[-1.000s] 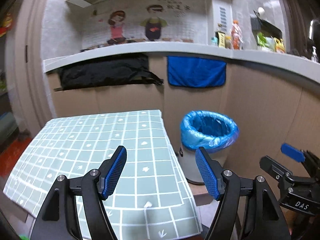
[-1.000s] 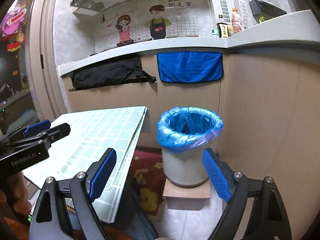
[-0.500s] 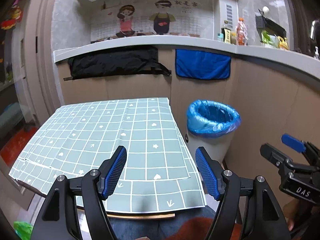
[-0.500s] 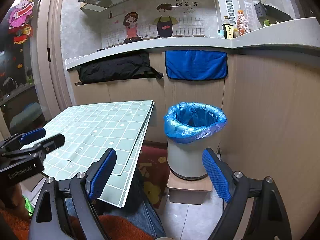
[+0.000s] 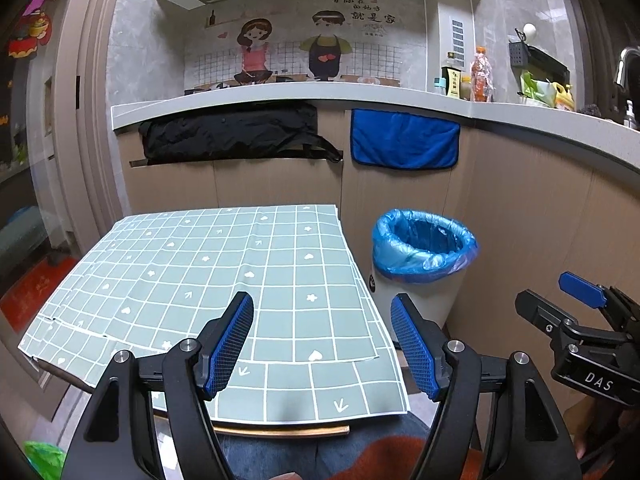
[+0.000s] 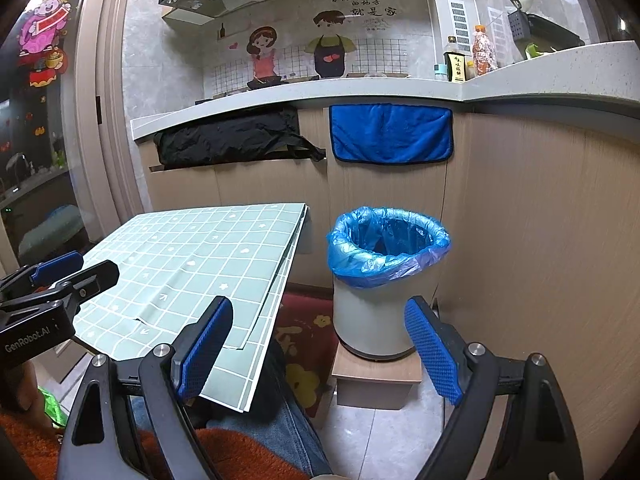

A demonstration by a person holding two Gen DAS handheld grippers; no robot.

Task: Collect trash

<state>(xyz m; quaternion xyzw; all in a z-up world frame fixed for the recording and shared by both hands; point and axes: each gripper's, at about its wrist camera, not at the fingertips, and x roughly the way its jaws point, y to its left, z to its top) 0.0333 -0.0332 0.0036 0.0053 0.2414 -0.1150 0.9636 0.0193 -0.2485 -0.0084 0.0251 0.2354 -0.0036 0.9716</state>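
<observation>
While the left wrist camera looks along its fingers, the left gripper (image 5: 322,344) hangs over the near edge of the table (image 5: 192,276), its blue pads spread wide with nothing between them. A green checked cloth covers the table, and no loose trash shows on it. Right of the table stands the trash bin (image 5: 420,256), upright, its long axis vertical and its mouth facing up, lined with a blue bag folded over the rim. Bin and table edge sit just beside each other with a narrow gap. Behind the bin is the wooden cabinet wall (image 5: 520,220); a blue towel (image 5: 404,144) hangs above the bin. The right gripper (image 5: 580,312) shows at the far right of this view, beyond the bin.

From the right wrist camera, the right gripper (image 6: 320,348) points toward the bin (image 6: 384,280), pads wide apart and empty. The bin rests on a low wooden block (image 6: 376,384), which sits on the floor. Left of the bin, the table's corner (image 6: 296,216) overhangs a red patterned mat (image 6: 304,332). Open floor lies in front of the block. The left gripper (image 6: 60,276) appears at the left edge, well apart from the bin, over the cloth.
</observation>
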